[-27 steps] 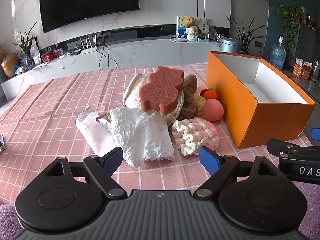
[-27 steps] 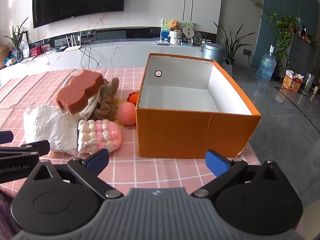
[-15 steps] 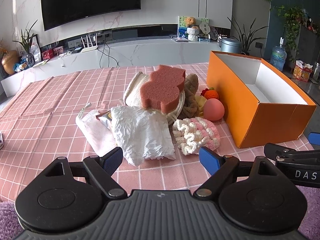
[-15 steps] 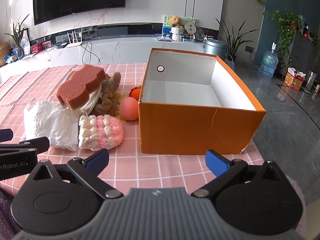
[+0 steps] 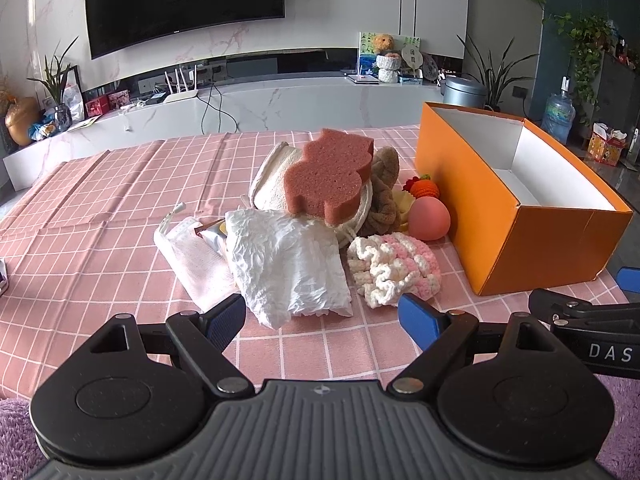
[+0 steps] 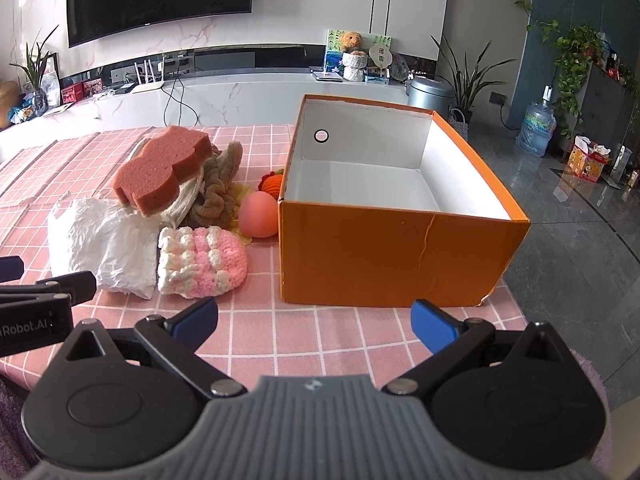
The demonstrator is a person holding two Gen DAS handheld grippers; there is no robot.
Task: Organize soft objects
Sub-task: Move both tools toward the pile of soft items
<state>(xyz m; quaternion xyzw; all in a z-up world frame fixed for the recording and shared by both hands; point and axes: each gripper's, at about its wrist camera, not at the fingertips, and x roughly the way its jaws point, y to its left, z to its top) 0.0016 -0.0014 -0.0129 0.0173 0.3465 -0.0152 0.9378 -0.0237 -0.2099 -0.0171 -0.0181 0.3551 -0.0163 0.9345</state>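
The left hand-held gripper [image 5: 322, 316] is released, its blue-padded fingers spread wide with nothing between them, above the near edge of the bench [image 5: 100, 208]. The right hand-held gripper [image 6: 314, 322] is likewise released and empty, just beside it to the right.

Directly ahead of the left hand-held gripper lies a crumpled white plastic bag [image 5: 286, 264], with a white mesh pouch [image 5: 192, 256] touching its left side. To the right of the bag sits a pink-and-white crocheted item [image 5: 394, 266]. Behind these, a reddish-brown shaped sponge [image 5: 328, 176] rests tilted on a cream woven pad [image 5: 272, 184]. A brown plush item [image 5: 384, 196], a peach-coloured ball [image 5: 429, 218] and an orange crocheted item [image 5: 425, 188] lie between the pile and the box.

The orange cardboard box [image 6: 384, 256] stands open-topped at the right edge of the bench, ahead of the right hand-held gripper; its white interior holds nothing.
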